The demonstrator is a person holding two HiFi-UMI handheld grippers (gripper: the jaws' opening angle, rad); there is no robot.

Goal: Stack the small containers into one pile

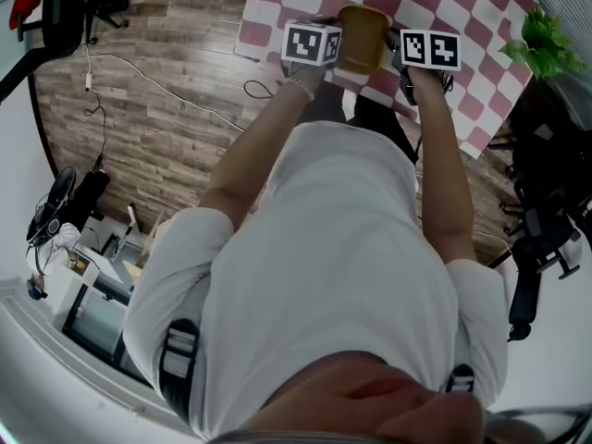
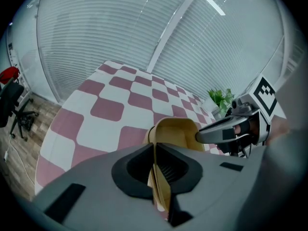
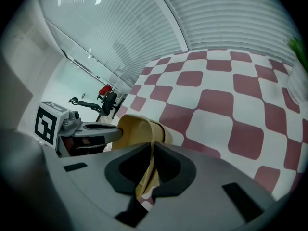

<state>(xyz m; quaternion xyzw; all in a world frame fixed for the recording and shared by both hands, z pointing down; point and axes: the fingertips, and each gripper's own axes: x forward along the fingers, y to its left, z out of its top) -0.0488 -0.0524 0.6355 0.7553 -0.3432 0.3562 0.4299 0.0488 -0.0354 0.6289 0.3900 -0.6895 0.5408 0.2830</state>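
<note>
Pile progress is being judged unclear: one tan container (image 1: 363, 37) is being gripped at the checkered tablecloth (image 1: 444, 7), opposite walls being pinched by left gripper (image 2: 155, 165) and right gripper (image 3: 150, 165), jaws narrow on the thin rim. Other containers are not being shown. Wood-plank floor (image 1: 157, 109), window blinds (image 2: 120, 32) and potted plant (image 1: 541, 40) are being noted.

- Head view: mounted above the person (image 1: 342, 276), facing steeply down over shoulders and arms. The checkered table (image 1: 462, 17) lies far off at the frame's top edge.
- Left gripper view: rides the left gripper (image 2: 155, 150), facing along its jaws across the table toward the blinds (image 2: 120, 32), at very close range.
- Right gripper view: rides the right gripper (image 3: 151, 150), with the same arrangement mirrored.
- All 3 views share the yellow container (image 1: 363, 40) and the tabletop. Each gripper view shows the opposite gripper.
</note>
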